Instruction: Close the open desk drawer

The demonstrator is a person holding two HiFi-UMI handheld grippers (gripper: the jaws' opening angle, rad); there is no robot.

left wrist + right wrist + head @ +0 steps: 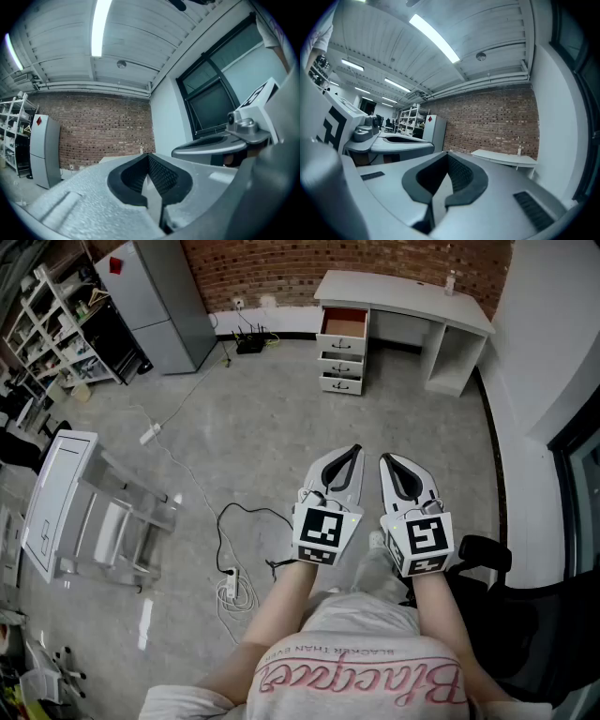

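Over the grey floor (pixel 281 427), left gripper (pixel 353 452) with jaws pressed together on nothing. Just beside it, right gripper (pixel 384 458), likewise closed and empty. Well ahead of both, by the brick wall (pixel 281 268), top drawer (pixel 344 324) pulled out beneath the white tabletop (pixel 403 292).

Jaws together: left gripper (pixel 353 450), right gripper (pixel 386 458).

The desk (pixel 403 289) is plain white. Its open top drawer (pixel 344 324) shows a reddish-brown inside, above white fronts with dark handles. The brick wall (pixel 375 259) is red-brown and the floor (pixel 281 418) mottled grey. The left gripper (pixel 351 456) and right gripper (pixel 388 463) are pale grey, with black-padded jaws and black-and-white square markers.
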